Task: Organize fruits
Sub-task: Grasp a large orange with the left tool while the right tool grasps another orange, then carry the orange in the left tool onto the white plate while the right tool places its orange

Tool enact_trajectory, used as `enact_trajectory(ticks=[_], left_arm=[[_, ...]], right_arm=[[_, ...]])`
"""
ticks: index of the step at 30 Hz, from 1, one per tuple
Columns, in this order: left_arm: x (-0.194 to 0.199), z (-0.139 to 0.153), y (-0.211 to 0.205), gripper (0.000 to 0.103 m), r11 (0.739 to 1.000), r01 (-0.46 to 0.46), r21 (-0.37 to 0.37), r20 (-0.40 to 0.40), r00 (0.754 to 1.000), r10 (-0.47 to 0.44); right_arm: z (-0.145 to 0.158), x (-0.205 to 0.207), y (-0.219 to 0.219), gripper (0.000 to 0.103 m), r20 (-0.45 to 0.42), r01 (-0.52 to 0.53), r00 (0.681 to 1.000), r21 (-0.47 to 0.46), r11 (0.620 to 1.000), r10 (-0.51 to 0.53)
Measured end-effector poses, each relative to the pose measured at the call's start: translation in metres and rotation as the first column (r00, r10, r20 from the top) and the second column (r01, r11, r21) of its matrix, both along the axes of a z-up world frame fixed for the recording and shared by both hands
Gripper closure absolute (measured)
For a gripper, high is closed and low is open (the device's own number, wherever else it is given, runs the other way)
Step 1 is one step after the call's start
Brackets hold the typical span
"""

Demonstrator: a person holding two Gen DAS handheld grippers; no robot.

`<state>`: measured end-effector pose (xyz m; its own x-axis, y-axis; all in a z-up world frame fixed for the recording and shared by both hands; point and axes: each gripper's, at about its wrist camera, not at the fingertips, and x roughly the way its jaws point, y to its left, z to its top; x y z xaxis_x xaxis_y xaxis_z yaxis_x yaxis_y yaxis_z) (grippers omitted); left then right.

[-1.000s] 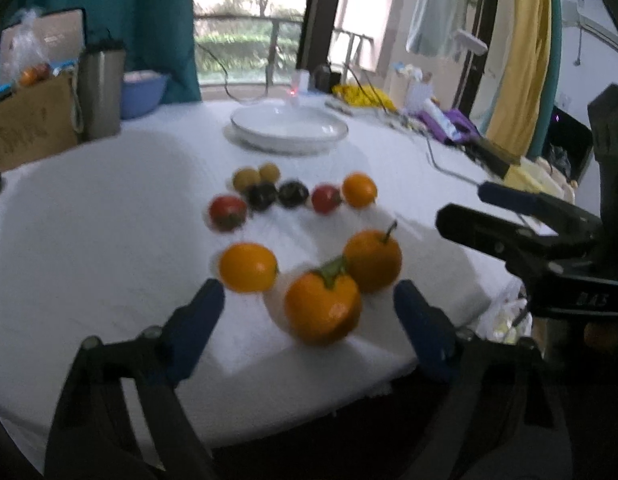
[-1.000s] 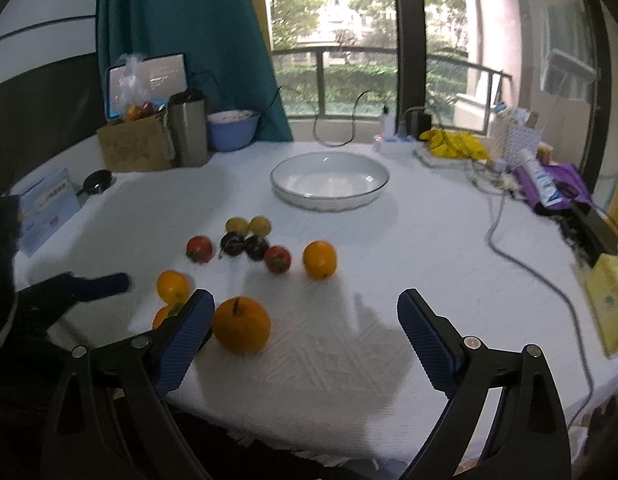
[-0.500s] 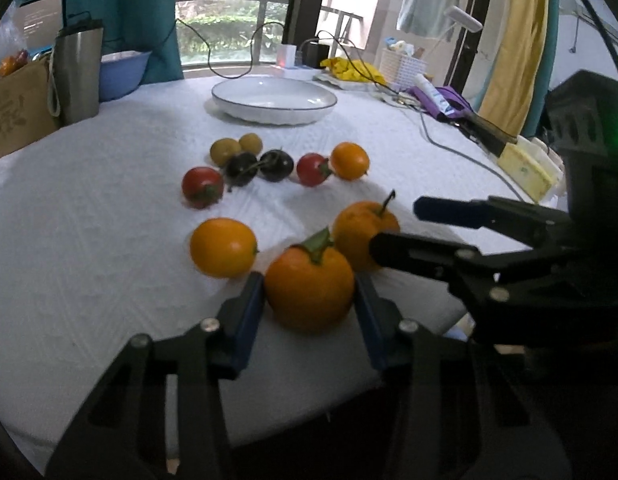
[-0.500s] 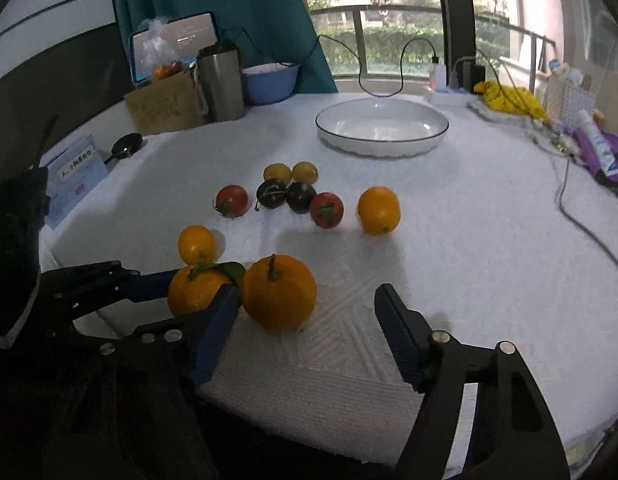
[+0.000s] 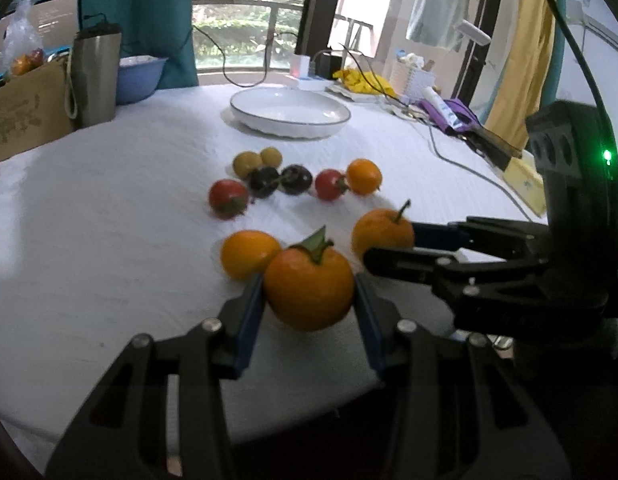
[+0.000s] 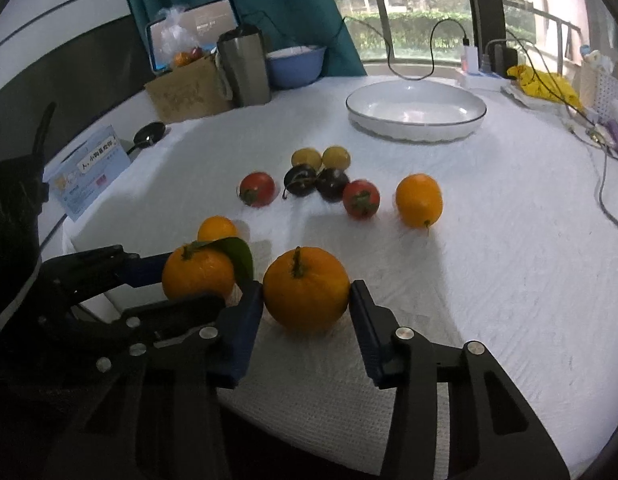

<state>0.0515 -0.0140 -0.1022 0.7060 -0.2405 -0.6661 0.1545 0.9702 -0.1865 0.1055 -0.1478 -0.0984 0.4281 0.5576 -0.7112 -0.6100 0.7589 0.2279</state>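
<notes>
Here, both tongs have just been closing. Left tongs (image 5: 309, 300) clamp the leafy orange (image 5: 309, 288); right tongs (image 6: 307, 304) pinch the stemmed orange (image 6: 306, 289). Both fruits sit at the table's (image 6: 509, 280) near edge.

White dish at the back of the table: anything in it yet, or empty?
Empty. The round white dish with the dark rim shows only bare white inside in both wrist views; all loose fruit sits on the white tablecloth.

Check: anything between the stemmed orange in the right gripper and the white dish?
Right wrist view: two red tomatoes, two dark plums and two yellow-green fruits lie between stemmed orange and white dish.
</notes>
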Motion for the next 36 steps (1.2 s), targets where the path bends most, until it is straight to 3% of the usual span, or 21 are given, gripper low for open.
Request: enact_trajectory(ticks=[16, 36], left_arm=[[0.025, 0.041, 0.009, 0.058, 1.000, -0.030, 0.008, 0.093, 0.995, 0.029], [0.097, 0.076, 0.016, 0.058, 1.000, -0.003, 0.013, 0.165, 0.986, 0.001]], right_arm=[[0.038, 0.032, -0.021, 0.056, 0.106, 0.075, 0.991, 0.033, 0.997, -0.078], [0.065, 0.106, -0.035, 0.056, 0.155, 0.148, 0.976, 0.035, 0.988, -0.151]])
